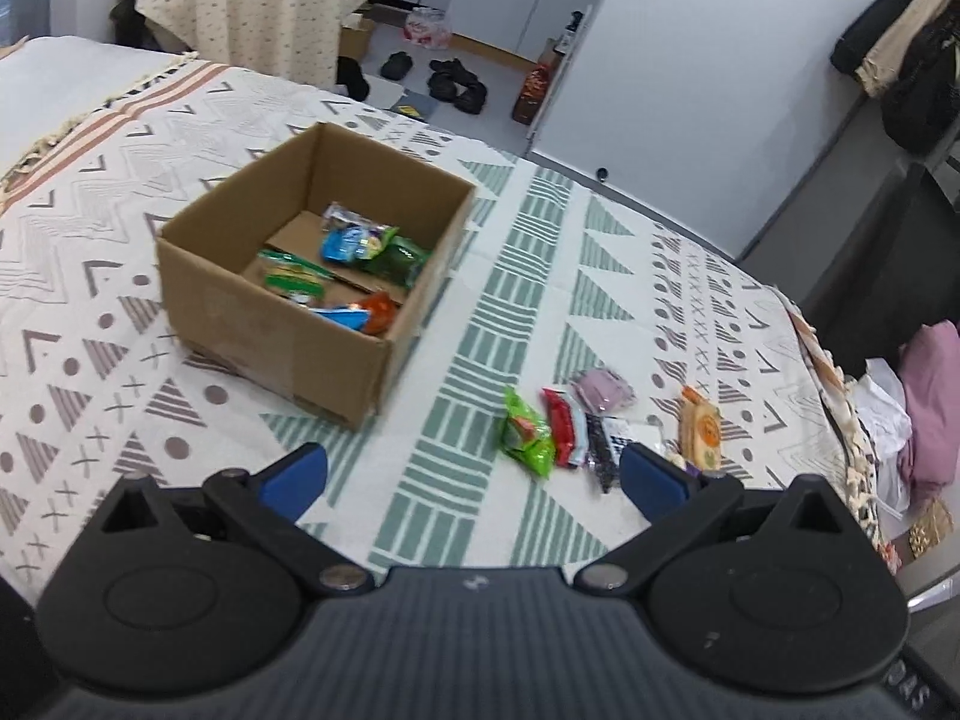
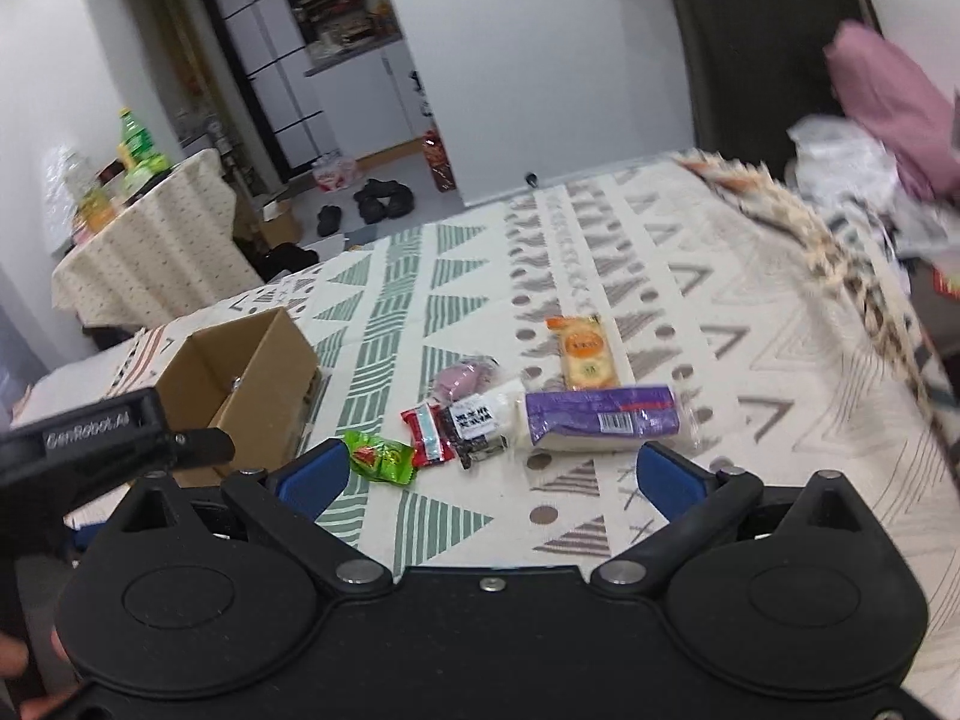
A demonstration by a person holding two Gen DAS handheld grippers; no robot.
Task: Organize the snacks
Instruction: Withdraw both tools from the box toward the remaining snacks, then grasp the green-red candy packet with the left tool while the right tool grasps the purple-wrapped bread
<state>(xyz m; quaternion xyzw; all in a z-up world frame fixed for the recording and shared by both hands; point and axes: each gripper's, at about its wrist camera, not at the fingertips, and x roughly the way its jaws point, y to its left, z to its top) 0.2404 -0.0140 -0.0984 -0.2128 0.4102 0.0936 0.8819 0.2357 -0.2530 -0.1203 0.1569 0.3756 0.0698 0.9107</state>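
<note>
An open cardboard box [image 1: 282, 324] stands on the patterned bedspread [image 1: 468, 360] and holds several snack packets [image 1: 354, 264]; it also shows in the right wrist view [image 2: 240, 384]. To its right lies a loose group of snacks: a green packet [image 1: 528, 433] [image 2: 381, 456], a red one [image 1: 560, 426] [image 2: 427, 433], a black-and-white one [image 2: 477, 426], a pink one [image 1: 603, 391] [image 2: 465, 378], an orange biscuit pack [image 1: 702, 429] [image 2: 585, 351] and a purple-and-white pack [image 2: 603, 417]. My left gripper [image 1: 474, 474] is open and empty, above the spread between box and snacks. My right gripper [image 2: 492, 477] is open and empty, just short of the snacks.
The bed's fringed right edge [image 2: 840, 258] borders a heap of pink and white cloth [image 2: 888, 96]. A cloth-covered side table with bottles [image 2: 138, 228] stands far left. Shoes [image 1: 456, 81] lie on the floor beyond the bed. The left gripper's body [image 2: 90, 438] shows at left.
</note>
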